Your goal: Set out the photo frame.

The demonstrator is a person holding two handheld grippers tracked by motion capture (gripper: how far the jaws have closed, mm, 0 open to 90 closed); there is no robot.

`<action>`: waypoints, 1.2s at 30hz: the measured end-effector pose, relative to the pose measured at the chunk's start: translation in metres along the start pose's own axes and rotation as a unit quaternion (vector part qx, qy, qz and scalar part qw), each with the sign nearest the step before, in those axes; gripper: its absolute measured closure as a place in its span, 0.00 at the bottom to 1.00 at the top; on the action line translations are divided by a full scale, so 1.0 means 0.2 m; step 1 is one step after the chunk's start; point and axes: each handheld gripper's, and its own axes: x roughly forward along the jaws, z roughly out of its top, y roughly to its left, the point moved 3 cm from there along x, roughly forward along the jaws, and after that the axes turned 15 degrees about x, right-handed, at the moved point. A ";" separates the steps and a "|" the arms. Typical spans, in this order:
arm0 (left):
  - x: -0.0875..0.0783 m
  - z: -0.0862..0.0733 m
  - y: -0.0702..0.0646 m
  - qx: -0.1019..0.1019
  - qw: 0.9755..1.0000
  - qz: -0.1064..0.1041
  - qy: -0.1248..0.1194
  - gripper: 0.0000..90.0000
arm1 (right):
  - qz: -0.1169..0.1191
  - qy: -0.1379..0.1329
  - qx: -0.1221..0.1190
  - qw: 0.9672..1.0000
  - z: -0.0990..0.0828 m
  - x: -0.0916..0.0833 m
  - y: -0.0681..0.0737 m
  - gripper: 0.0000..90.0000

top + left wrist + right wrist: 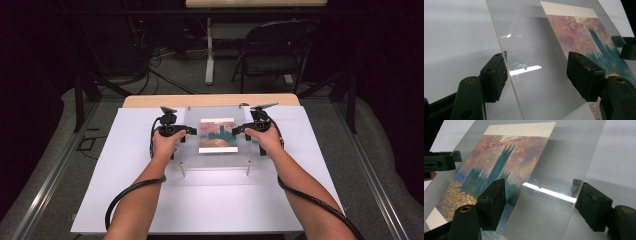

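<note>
Clear acrylic forms the sheet (212, 137) lying over a painted print (218, 135) on the white surface (125, 200), raised on small metal standoffs (248, 169) at its near corners. In the high view, the left hand-held gripper (186, 131) sits at the sheet's left edge and the right hand-held gripper (239, 131) at the print's right side, facing each other across it, both equally near. The left gripper view shows the sheet's edge (506, 75) running between the spread jaws, one pad just beside it, the other standing off. The right gripper view shows the opposite edge (576, 187) likewise straddled by spread jaws, apparently not yet pinching. Only these close views reveal the gaps.
</note>
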 end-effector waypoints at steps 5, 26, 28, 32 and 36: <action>0.00 0.00 0.00 0.003 1.000 0.002 -0.003 0.37 | -0.004 -0.003 0.000 1.000 0.00 -0.01 0.01 0.31; -0.14 0.02 -0.07 0.026 0.999 0.009 -0.025 0.45 | -0.018 -0.030 -0.041 0.999 -0.02 -0.12 0.11 0.33; -0.16 0.03 -0.08 0.029 0.999 0.012 -0.025 0.45 | -0.018 -0.034 -0.049 0.998 -0.02 -0.13 0.12 0.33; -0.19 0.03 -0.09 0.039 0.999 0.015 -0.027 0.46 | -0.022 -0.037 -0.058 0.997 -0.02 -0.15 0.14 0.33; -0.21 0.03 -0.10 0.041 0.998 0.019 -0.032 0.47 | -0.023 -0.040 -0.063 0.997 -0.03 -0.18 0.16 0.34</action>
